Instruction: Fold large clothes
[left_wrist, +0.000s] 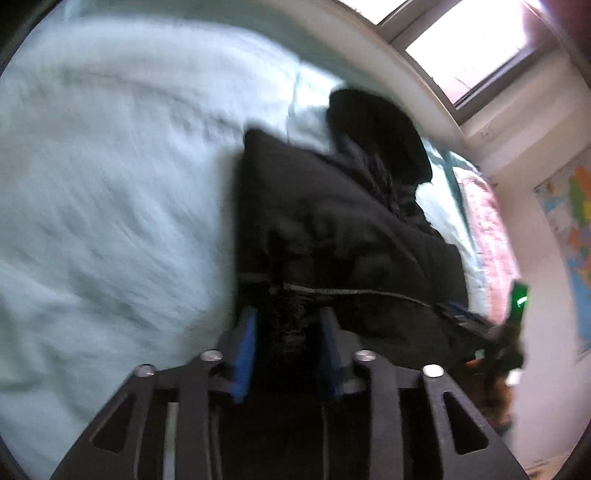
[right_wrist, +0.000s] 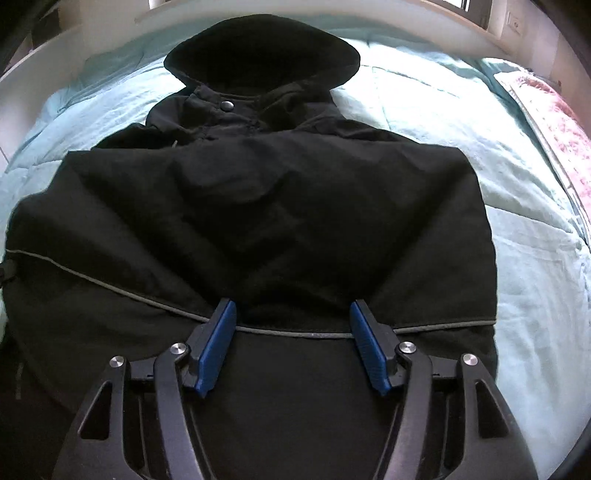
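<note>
a black jacket (right_wrist: 258, 221) lies spread on a pale blue quilt (right_wrist: 517, 277), hood (right_wrist: 262, 51) at the far end and hem toward the right gripper (right_wrist: 291, 325). seen from the right wrist, this gripper stands wide open over the hem end with nothing between its 2 blue pads (right_wrist: 218, 347). a thin grey stripe (right_wrist: 295, 334) runs across the cloth, passing from one pad to the other just under the tips. whether the tips touch the cloth is hard to tell. beyond the gripper the body of the jacket widens to both sides, then narrows to a collar with 1 metal snap (right_wrist: 226, 106) and the hood past it. the quilt shows to the right of the gripper and around the hood; a pink cover (right_wrist: 561, 122) lies far to the right.

the left wrist view is blurred. the left gripper (left_wrist: 288, 321) is narrowed around a bunch of black jacket (left_wrist: 332, 221) cloth, which fills the gap between its pads (left_wrist: 245, 347); it grips the jacket near the grey stripe (left_wrist: 351, 291). ahead of it the jacket stretches away to the hood (left_wrist: 376, 136). the quilt (left_wrist: 110, 184) fills everything to its left. to its right, low down, the other gripper (left_wrist: 495, 339) shows with a green light, and beyond it a wall with a map (left_wrist: 572, 240) and a window (left_wrist: 469, 40).
</note>
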